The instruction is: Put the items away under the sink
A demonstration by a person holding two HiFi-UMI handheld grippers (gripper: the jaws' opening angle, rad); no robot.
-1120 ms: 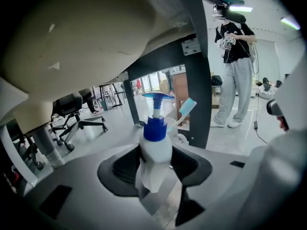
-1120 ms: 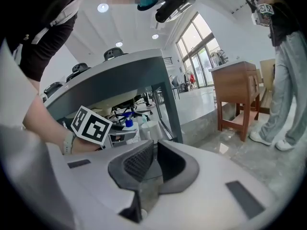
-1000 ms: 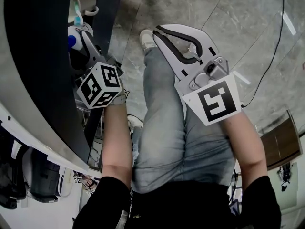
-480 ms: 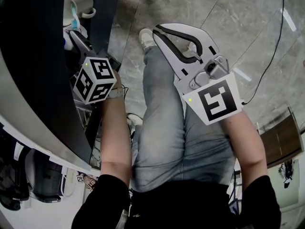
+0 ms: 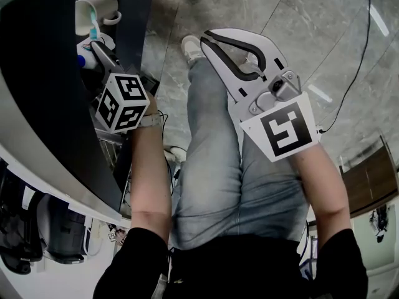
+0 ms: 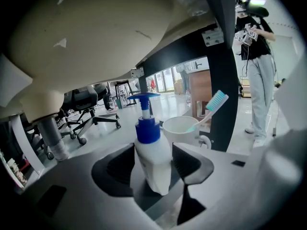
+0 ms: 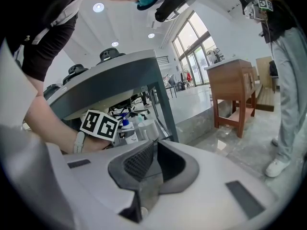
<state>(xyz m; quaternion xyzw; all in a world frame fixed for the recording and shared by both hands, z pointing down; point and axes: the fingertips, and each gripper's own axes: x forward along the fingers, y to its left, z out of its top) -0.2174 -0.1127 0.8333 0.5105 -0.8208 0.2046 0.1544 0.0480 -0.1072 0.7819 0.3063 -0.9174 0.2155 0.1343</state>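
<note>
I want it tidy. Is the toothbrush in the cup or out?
In: the toothbrush leans inside the white cup, bristles poking up above its rim.

Right gripper (image 5: 211, 40) over stone floor (image 5: 312, 30), cup (image 5: 107, 2) with toothbrush (image 5: 95, 25)

1. Head view, upper left — pump bottle (image 5: 81, 60) mostly hidden; only a blue-and-white sliver shows.
2. Left gripper view, lower centre: bottle base out of sight; lower end of toothbrush (image 6: 211, 110) hidden inside cup (image 6: 181, 129).
3. Sink bowl (image 6: 96, 37) cut off by top and left edges.
4. Person (image 6: 256, 56), upper right — head cut off by top edge.
</note>
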